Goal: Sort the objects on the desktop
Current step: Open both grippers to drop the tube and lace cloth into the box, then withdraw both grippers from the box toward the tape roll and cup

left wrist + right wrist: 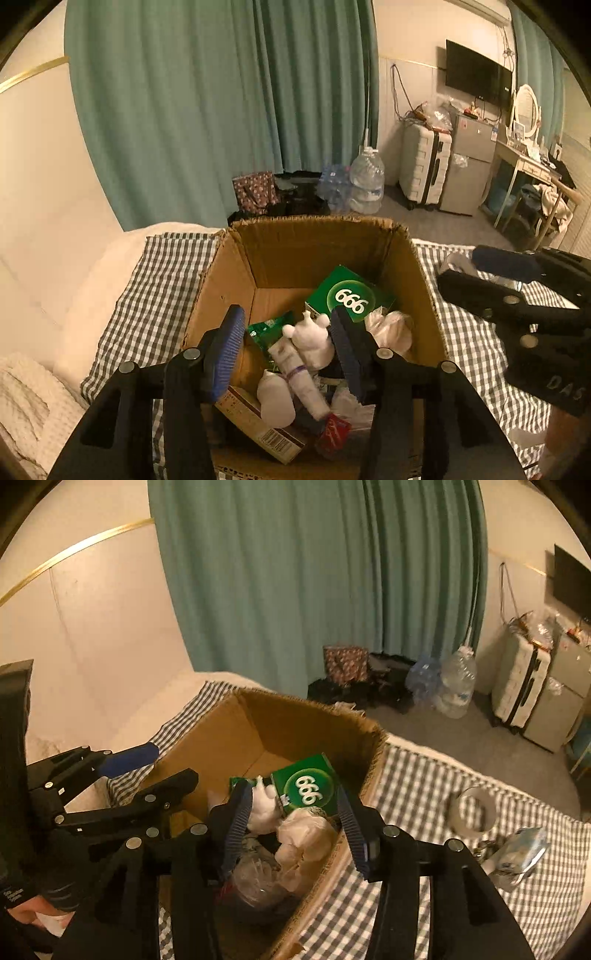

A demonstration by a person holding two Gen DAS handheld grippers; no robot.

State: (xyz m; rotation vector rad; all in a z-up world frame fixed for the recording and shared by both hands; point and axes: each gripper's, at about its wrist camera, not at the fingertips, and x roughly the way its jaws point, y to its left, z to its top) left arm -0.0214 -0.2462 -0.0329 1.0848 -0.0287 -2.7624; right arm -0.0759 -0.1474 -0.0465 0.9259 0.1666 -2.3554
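Both grippers hang over an open brown cardboard box point(229, 280) that stands on a grey-and-white checked cloth point(155, 295).

The left gripper point(288, 343) has its blue ribbed pads apart, with nothing pressed between them. Below the gap, the left wrist view shows the box's contents: a green carton printed "666" point(347, 295) leaning against the far wall, a small white plush figure point(310, 339), a white tube with a purple band point(299, 376), a crumpled pale plastic bag point(391, 328), and, along the near wall, a flat beige carton with a barcode point(258, 428) beside a small red packet point(332, 432). The two last do not show in the right wrist view.

The right gripper point(295, 827) also stands open, its pads either side of the pale bag without touching it. Only this view shows what lies outside the box on the cloth to the right: a white roll of tape point(472, 808) and, nearer, a pale blue plastic packet point(524, 849). It also catches part of a hand point(37, 915) at the lower left.
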